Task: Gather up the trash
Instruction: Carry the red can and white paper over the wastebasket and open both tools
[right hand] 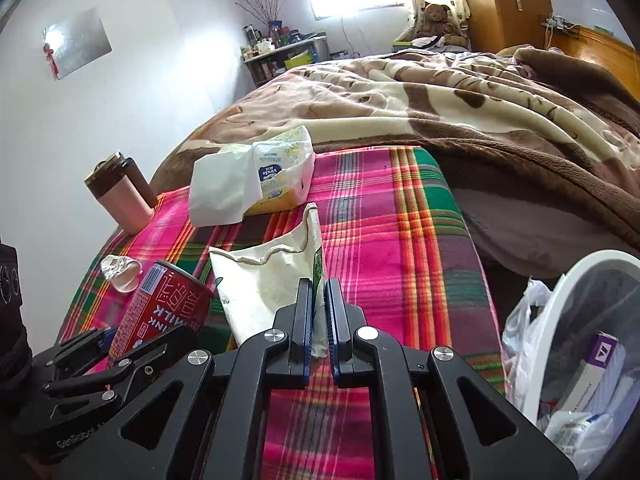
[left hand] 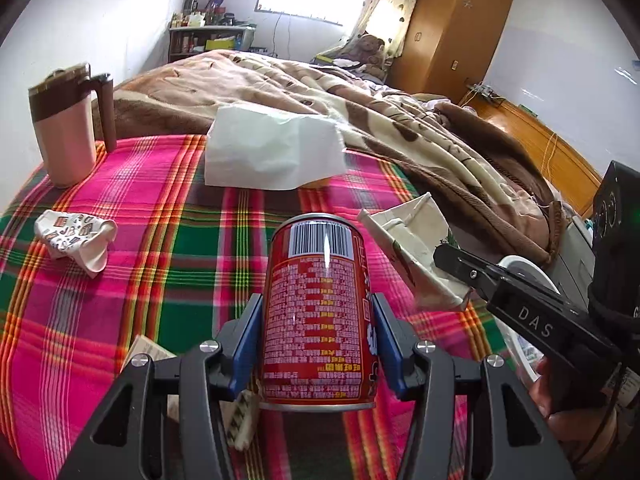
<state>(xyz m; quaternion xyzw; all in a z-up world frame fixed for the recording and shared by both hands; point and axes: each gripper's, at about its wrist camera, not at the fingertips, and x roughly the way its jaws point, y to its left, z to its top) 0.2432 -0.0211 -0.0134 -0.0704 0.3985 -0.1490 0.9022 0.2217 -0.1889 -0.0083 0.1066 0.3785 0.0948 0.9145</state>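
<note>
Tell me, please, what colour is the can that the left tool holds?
The can is red with white print and a barcode, gripped in the left tool; the left wrist view shows it best.

Pink mug (left hand: 66, 128) (upright), brown blanket (left hand: 360, 108)

On the plaid bedspread (left hand: 168, 248), a mug (left hand: 66, 128) stands far left, a tissue pack (left hand: 272, 152) behind centre before the rumpled blanket (left hand: 400, 112). A crumpled wrapper (left hand: 76, 236) lies left of the can (left hand: 320, 312), a paper bag (right hand: 272, 280) to its right; a waste bin (right hand: 532, 340) sits beside the bed.
</note>
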